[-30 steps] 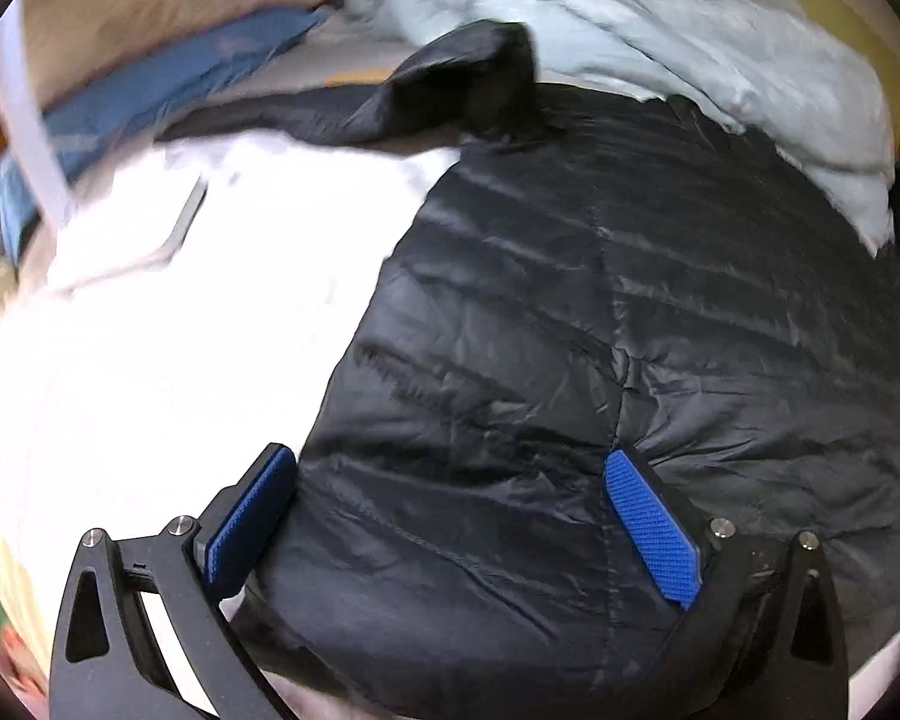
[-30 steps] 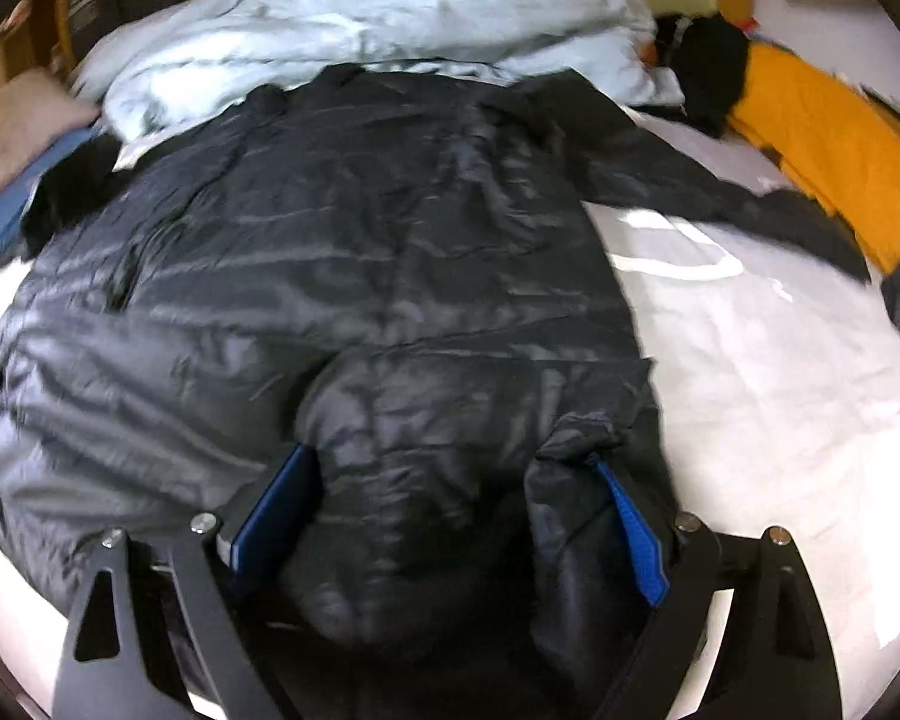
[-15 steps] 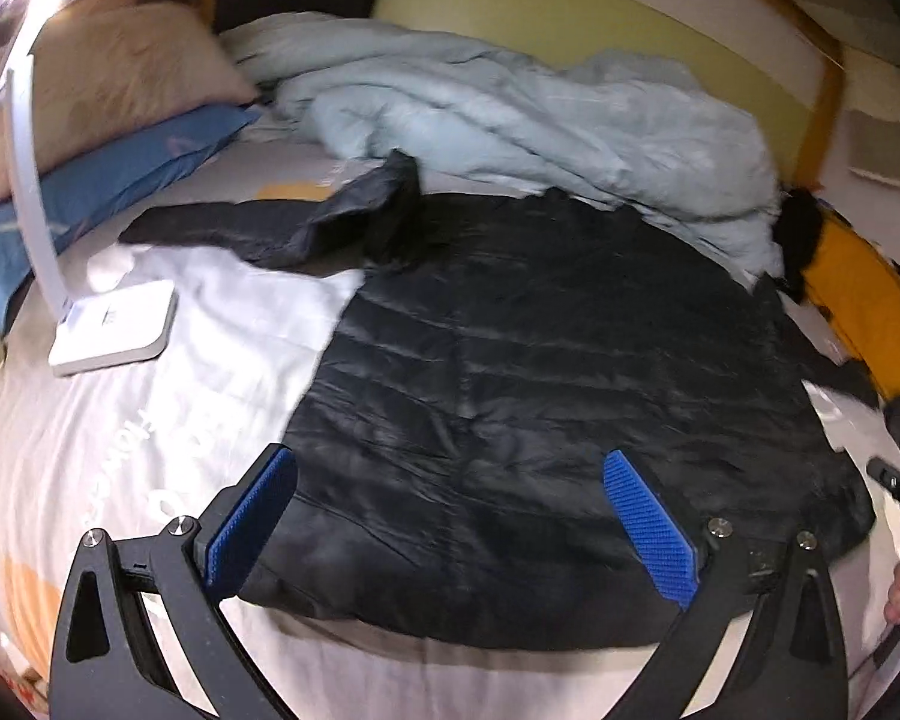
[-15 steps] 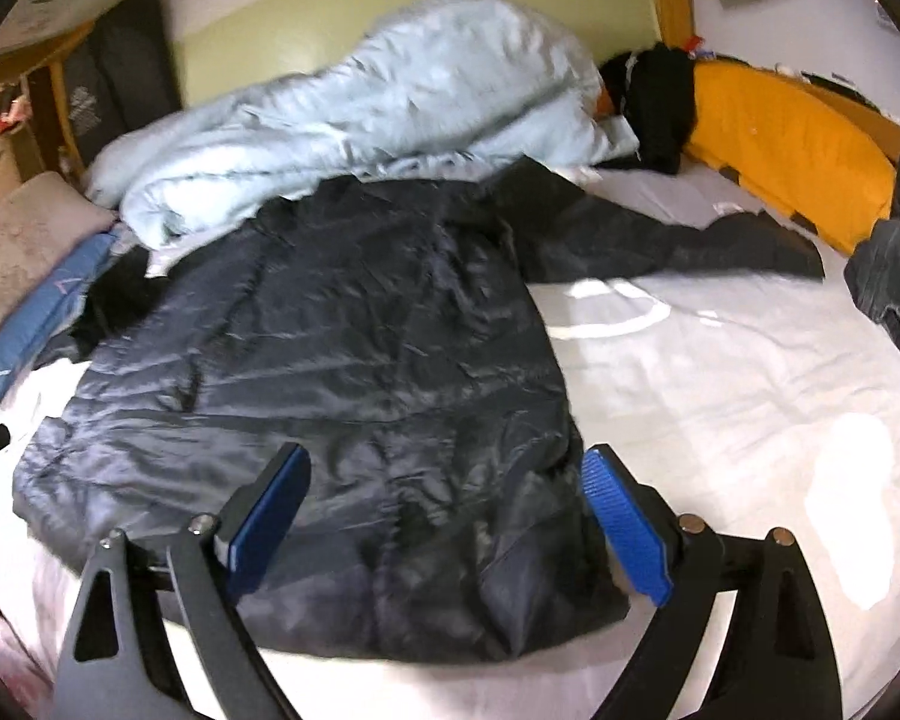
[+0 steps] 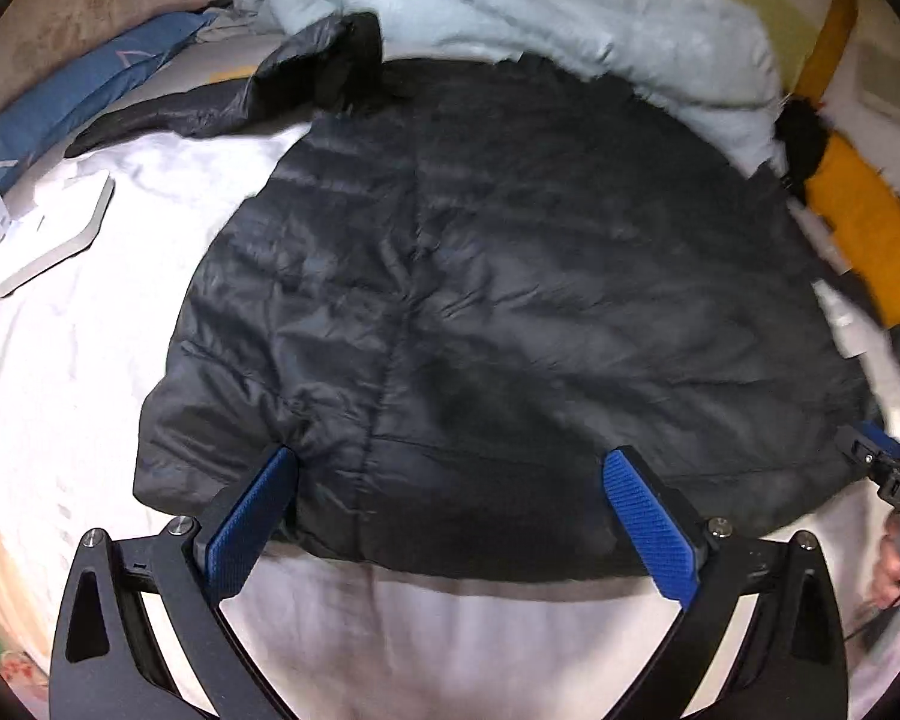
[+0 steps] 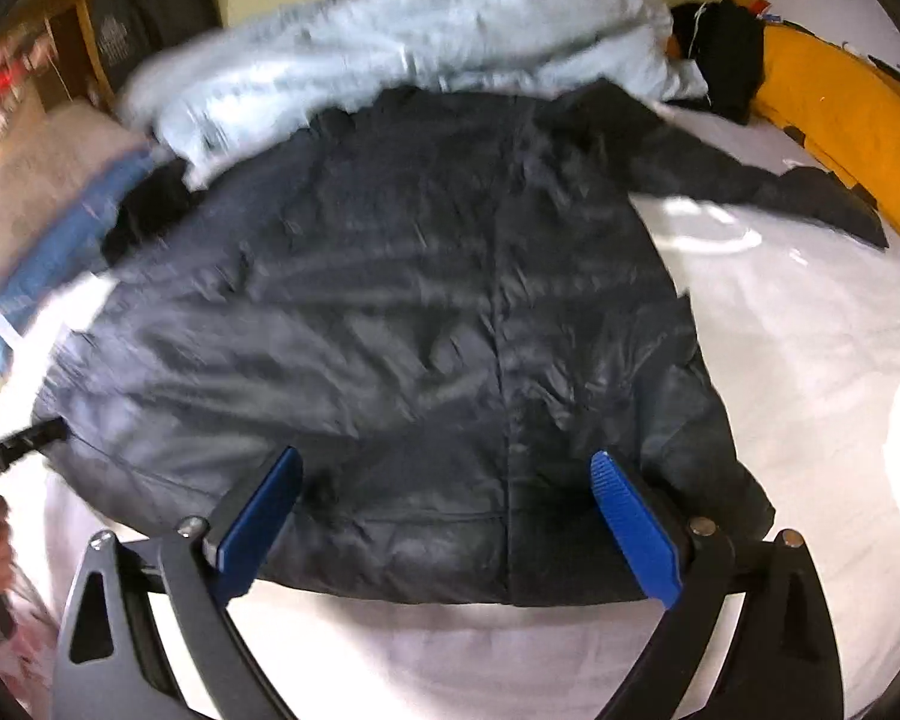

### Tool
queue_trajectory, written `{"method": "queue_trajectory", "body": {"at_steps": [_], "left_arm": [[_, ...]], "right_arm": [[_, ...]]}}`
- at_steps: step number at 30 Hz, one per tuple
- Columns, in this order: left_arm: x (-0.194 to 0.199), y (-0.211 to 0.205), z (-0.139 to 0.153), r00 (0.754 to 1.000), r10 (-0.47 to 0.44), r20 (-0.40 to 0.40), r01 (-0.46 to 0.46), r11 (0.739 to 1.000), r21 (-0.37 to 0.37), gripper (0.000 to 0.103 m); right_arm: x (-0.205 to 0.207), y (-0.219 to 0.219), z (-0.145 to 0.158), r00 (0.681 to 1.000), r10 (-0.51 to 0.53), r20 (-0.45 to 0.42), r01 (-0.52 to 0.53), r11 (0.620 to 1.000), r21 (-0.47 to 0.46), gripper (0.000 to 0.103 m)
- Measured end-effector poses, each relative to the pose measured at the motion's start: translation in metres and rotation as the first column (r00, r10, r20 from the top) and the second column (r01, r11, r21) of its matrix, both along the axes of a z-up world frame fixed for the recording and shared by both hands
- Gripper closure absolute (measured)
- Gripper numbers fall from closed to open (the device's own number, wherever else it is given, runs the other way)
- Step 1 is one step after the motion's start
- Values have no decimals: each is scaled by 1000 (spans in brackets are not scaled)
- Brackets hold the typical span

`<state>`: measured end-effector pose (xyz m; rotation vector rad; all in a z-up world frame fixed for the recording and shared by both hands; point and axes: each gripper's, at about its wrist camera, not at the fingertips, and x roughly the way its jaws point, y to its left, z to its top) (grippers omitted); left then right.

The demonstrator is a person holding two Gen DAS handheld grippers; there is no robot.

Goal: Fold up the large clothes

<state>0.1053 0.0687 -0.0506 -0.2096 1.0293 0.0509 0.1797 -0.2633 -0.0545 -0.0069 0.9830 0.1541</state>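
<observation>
A large black puffer jacket (image 5: 510, 270) (image 6: 420, 300) lies spread flat on the white bed sheet (image 5: 450, 630), hem towards me. One sleeve (image 5: 210, 102) stretches out to the left, the other sleeve (image 6: 750, 180) to the right. My left gripper (image 5: 450, 457) hovers open over the hem's left part, and its left fingertip (image 5: 276, 468) touches a pucker in the fabric. Over the hem's right part my right gripper (image 6: 444, 459) stands open wide, nothing pinched between the blue pads. Each view catches the other gripper and a hand at its edge.
A rumpled light blue duvet (image 5: 540, 18) (image 6: 420, 18) lies behind the jacket. A white lamp base (image 5: 48, 234) and a blue pillow (image 5: 78, 96) are on the left. An orange cushion (image 6: 840, 120) and a black item (image 6: 720, 48) are on the right.
A second ago both grippers were low over the jacket, the right with a bunched fold between its fingers. They drew back from it, then came in closer over the hem.
</observation>
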Motion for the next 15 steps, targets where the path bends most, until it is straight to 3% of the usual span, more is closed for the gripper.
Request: {"method": "queue_trajectory", "body": {"at_steps": [2, 5, 8, 12, 15], "left_arm": [[2, -7, -16, 998, -2, -63, 4, 1000, 20, 0], [2, -17, -16, 998, -12, -63, 18, 995, 94, 0], [3, -14, -15, 998, -1, -58, 6, 997, 72, 0], [-4, -2, 5, 1000, 17, 23, -18, 1000, 7, 1], [-17, 1, 35, 988, -12, 153, 11, 1000, 7, 1]], "right_arm": [[9, 4, -18, 996, -16, -82, 6, 993, -116, 6], [11, -1, -21, 994, -31, -104, 20, 995, -97, 5], [11, -3, -20, 993, -30, -111, 19, 995, -101, 5], [9, -7, -14, 996, -40, -79, 35, 997, -71, 5], [4, -15, -1, 998, -50, -30, 50, 999, -22, 5]]}}
